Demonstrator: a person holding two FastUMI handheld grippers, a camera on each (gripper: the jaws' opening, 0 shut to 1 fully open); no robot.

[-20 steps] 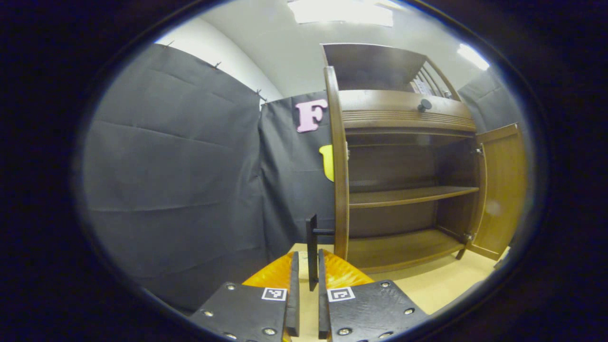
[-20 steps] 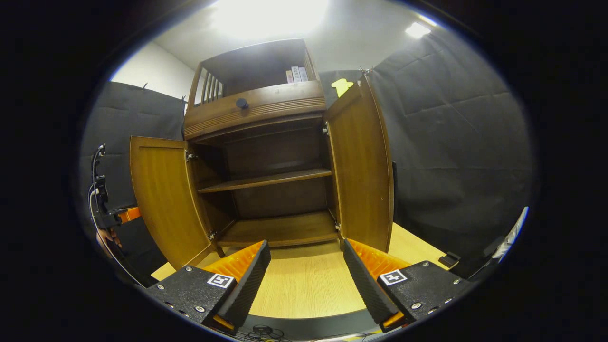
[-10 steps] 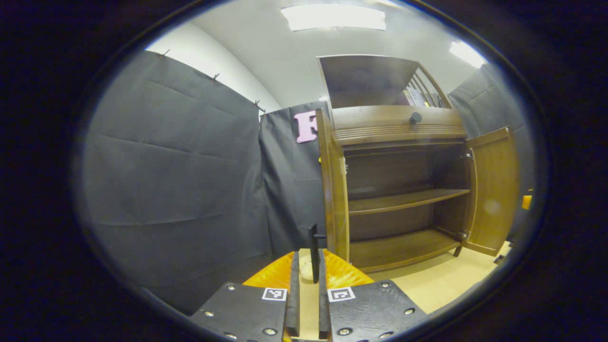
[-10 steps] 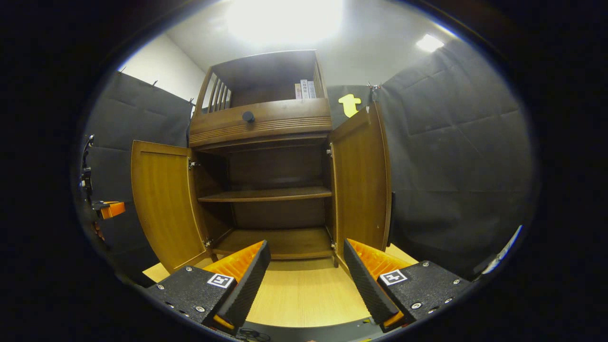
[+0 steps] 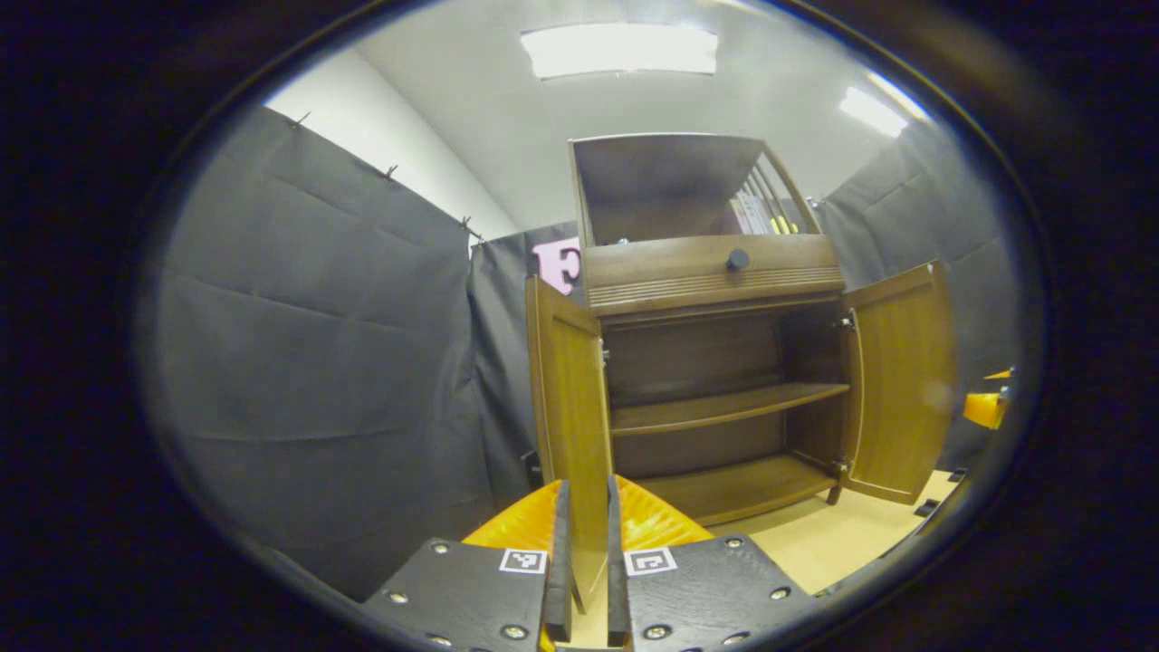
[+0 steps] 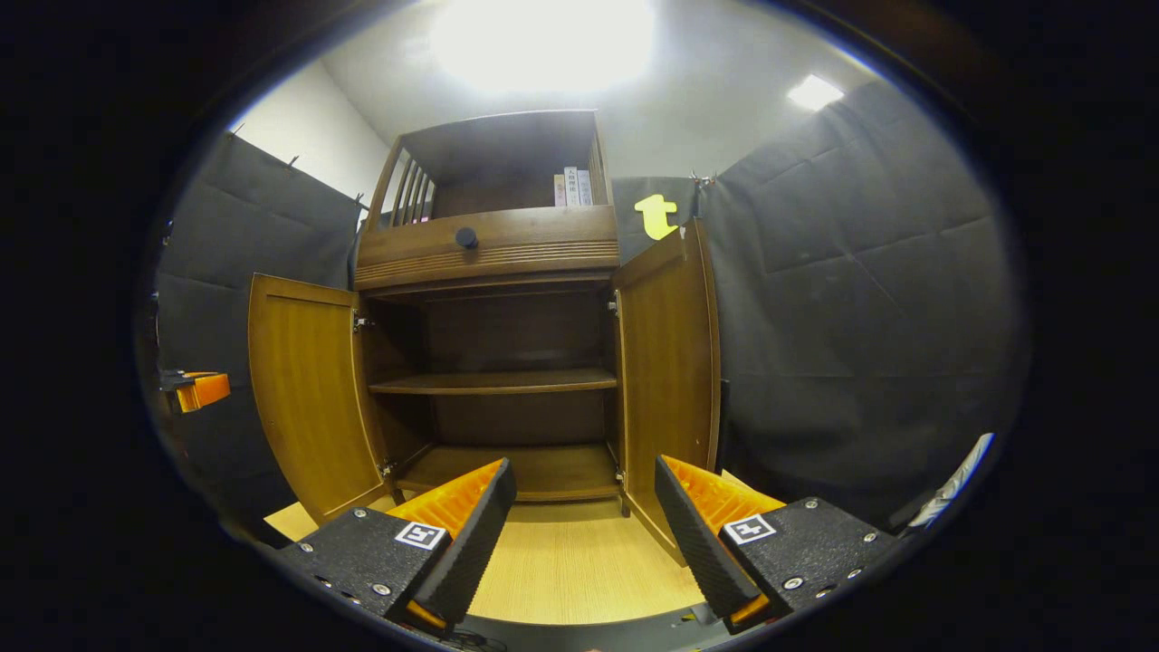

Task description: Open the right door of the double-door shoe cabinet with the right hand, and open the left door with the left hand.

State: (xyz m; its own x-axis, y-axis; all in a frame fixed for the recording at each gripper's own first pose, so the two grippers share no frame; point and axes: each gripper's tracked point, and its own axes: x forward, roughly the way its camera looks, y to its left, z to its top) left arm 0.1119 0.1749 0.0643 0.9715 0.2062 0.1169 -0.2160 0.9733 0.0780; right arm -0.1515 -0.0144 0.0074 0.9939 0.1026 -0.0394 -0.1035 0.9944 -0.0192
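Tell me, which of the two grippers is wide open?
The right gripper: its jaws stand far apart over the floor. The left gripper is nearly closed.

1. The black handle (image 5: pixel 532 464) of the brown wooden left door (image 5: pixel 569 426) is mostly hidden behind the door's edge.
2. The spines of the upright books (image 6: pixel 570 186) on the top shelf are too small to tell apart.
3. The other orange hand-held gripper (image 6: pixel 199 389) is cut off at the right gripper view's edge, its jaws hidden.

Both doors (image 6: pixel 303 389) stand wide (left and right), leaving the cabinet (image 6: pixel 507 362) mouth open; one shelf (image 6: pixel 493 383) splits the room inside.
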